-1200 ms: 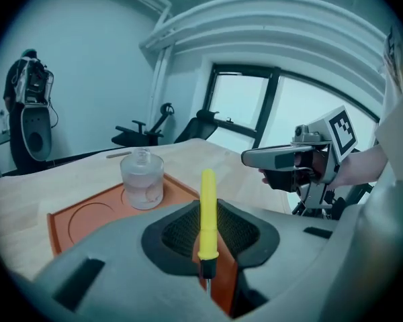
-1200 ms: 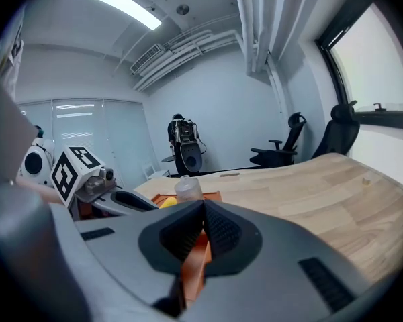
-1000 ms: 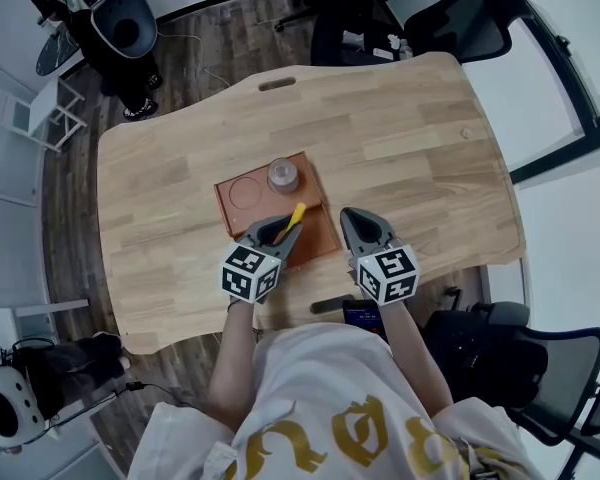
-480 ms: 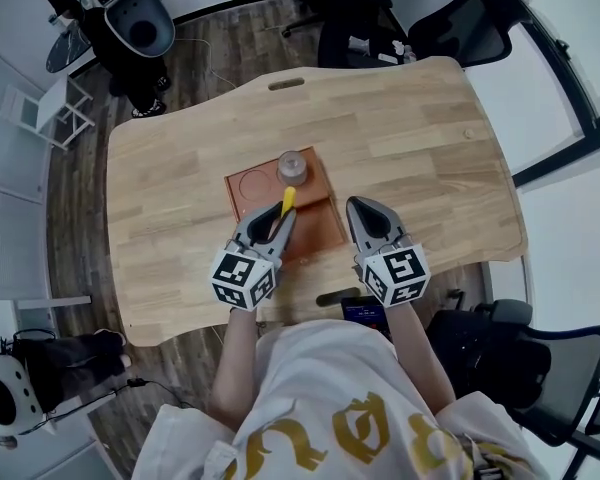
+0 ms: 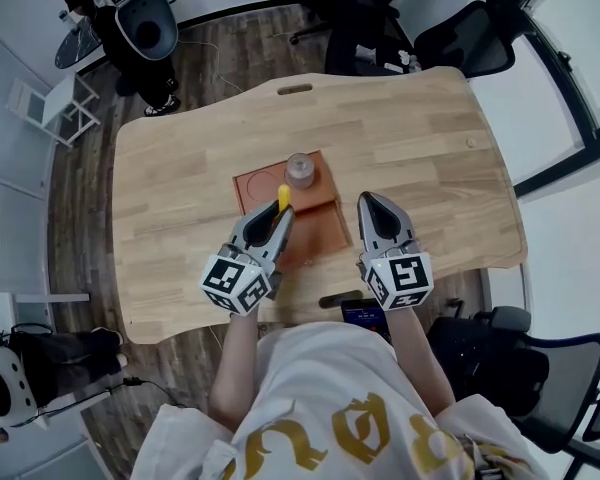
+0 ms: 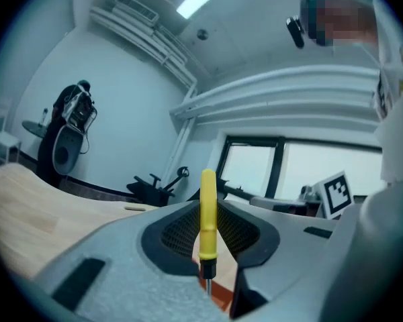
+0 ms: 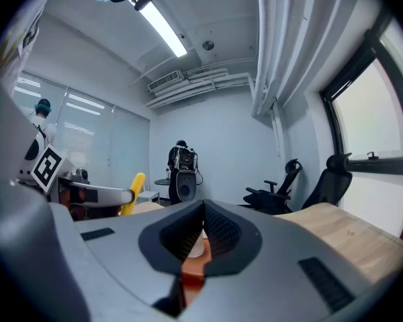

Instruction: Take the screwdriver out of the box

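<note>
My left gripper (image 5: 279, 218) is shut on the yellow-handled screwdriver (image 5: 284, 197), held in the air above the reddish-brown box (image 5: 325, 230). In the left gripper view the screwdriver (image 6: 208, 213) stands between the jaw tips (image 6: 207, 205), handle beyond them and its thin metal shaft running back between the pads. My right gripper (image 5: 371, 201) hovers beside the box's right edge, its jaws closed on nothing; in the right gripper view the gripper's tips (image 7: 203, 205) meet. A clear round container (image 5: 300, 169) stands in the box's far corner beside a round recess (image 5: 257, 184).
The wooden table (image 5: 430, 138) carries the box near its middle. A phone (image 5: 363, 314) and a dark object (image 5: 335, 300) lie at the near edge. Office chairs (image 5: 360, 18) stand past the far edge, and more equipment (image 5: 140, 23) is at the far left.
Both grippers have risen toward the camera. The left one has carried the screwdriver up from the box and levelled out, so the handle now points away over the box.
</note>
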Motion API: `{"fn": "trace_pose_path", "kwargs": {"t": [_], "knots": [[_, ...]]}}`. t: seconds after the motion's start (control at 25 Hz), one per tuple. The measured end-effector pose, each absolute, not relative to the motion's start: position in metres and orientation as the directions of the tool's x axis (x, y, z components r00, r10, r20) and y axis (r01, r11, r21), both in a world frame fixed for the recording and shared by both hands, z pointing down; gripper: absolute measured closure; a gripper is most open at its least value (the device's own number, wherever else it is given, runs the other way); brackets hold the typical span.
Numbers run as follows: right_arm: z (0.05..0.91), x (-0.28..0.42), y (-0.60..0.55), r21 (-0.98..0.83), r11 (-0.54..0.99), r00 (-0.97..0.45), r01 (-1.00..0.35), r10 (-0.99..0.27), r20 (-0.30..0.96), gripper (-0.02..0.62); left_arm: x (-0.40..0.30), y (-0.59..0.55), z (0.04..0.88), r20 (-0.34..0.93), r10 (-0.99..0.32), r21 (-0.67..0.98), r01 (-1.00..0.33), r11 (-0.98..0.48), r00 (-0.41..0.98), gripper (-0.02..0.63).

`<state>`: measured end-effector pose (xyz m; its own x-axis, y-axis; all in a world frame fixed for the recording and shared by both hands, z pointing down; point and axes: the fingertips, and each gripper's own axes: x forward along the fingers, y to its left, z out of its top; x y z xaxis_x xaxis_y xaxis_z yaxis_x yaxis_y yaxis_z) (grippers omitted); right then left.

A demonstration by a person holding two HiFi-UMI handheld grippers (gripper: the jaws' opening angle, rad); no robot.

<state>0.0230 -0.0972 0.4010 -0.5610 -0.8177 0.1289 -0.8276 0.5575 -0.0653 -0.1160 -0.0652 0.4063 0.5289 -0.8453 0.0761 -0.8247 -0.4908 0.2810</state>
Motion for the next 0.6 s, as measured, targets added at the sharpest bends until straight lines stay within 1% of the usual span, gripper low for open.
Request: {"fn": "trace_pose_path", "kwargs": {"t": [0.08,0.24,0.44,0.6], "knots": [[0.401,0.020,-0.097,-0.064,0.562,-0.566,-0.824,-0.814,0.131,0.584,-0.116,-0.063,0.401,0.040,-0.839,0.303,-0.807,-0.507,0.543,0.528],[0.401,0.015,-0.096,-0.060,0.566,-0.568,-0.822,-0.811,0.138,0.584,-0.123,-0.065,0.408,0.103,-0.867,0.223,-0.861,-0.458,0.488,0.528],[0.405,0.014,-0.096,-0.058,0.568,-0.570,-0.821,-0.808,0.151,0.584,-0.125,-0.065,0.404,0.088,-0.886,0.136,-0.887,-0.442,0.455,0.528],[0.408,0.017,-0.098,-0.064,0.562,-0.565,-0.824,-0.810,0.158,0.584,-0.123,-0.065,0.403,0.085,-0.880,0.130,-0.881,-0.455,0.467,0.528]]}}
